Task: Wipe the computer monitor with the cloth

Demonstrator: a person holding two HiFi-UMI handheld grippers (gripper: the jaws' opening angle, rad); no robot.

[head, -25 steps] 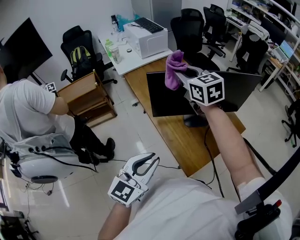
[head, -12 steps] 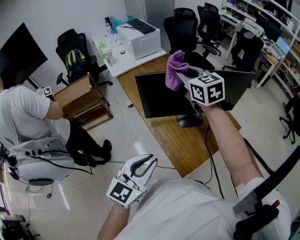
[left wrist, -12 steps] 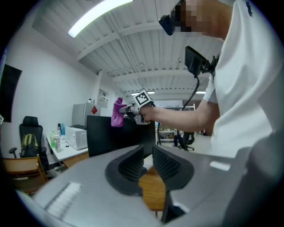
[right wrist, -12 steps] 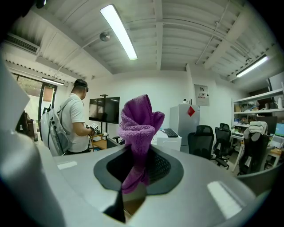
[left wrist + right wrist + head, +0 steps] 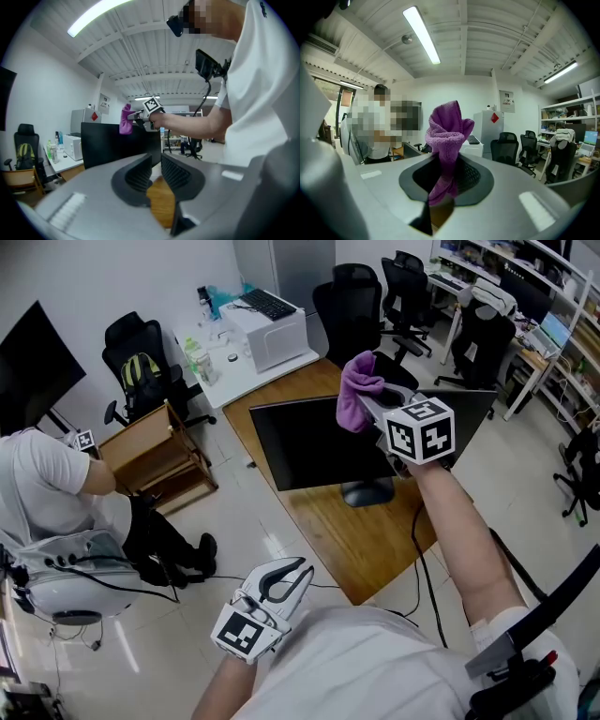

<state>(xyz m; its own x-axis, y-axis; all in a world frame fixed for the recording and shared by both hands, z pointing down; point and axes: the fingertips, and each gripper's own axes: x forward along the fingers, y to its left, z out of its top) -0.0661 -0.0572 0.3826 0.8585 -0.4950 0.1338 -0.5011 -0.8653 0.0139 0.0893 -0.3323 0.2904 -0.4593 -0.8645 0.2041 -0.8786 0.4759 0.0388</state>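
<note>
A black computer monitor [image 5: 309, 442] stands on a wooden desk [image 5: 347, 540], its screen dark. My right gripper [image 5: 371, 396] is raised over the monitor's top edge, shut on a purple cloth [image 5: 357, 388] that bunches up above the jaws. In the right gripper view the cloth [image 5: 447, 140] sticks up from between the pads. My left gripper [image 5: 298, 573] hangs low near my body, well short of the desk, jaws together and empty. The left gripper view shows the monitor [image 5: 117, 140], the cloth [image 5: 125, 120] and the right gripper [image 5: 139, 115] ahead.
A white table [image 5: 234, 362] with a white box-shaped appliance [image 5: 272, 329] and bottles stands behind the desk. A seated person [image 5: 56, 502] and a wooden cabinet [image 5: 155, 442] are at the left. Several black office chairs [image 5: 352, 306] stand at the back and right.
The head view has shifted, so the monitor and desk now sit lower and further left in it. The right gripper still holds the cloth up over the monitor. The left gripper stays low.
</note>
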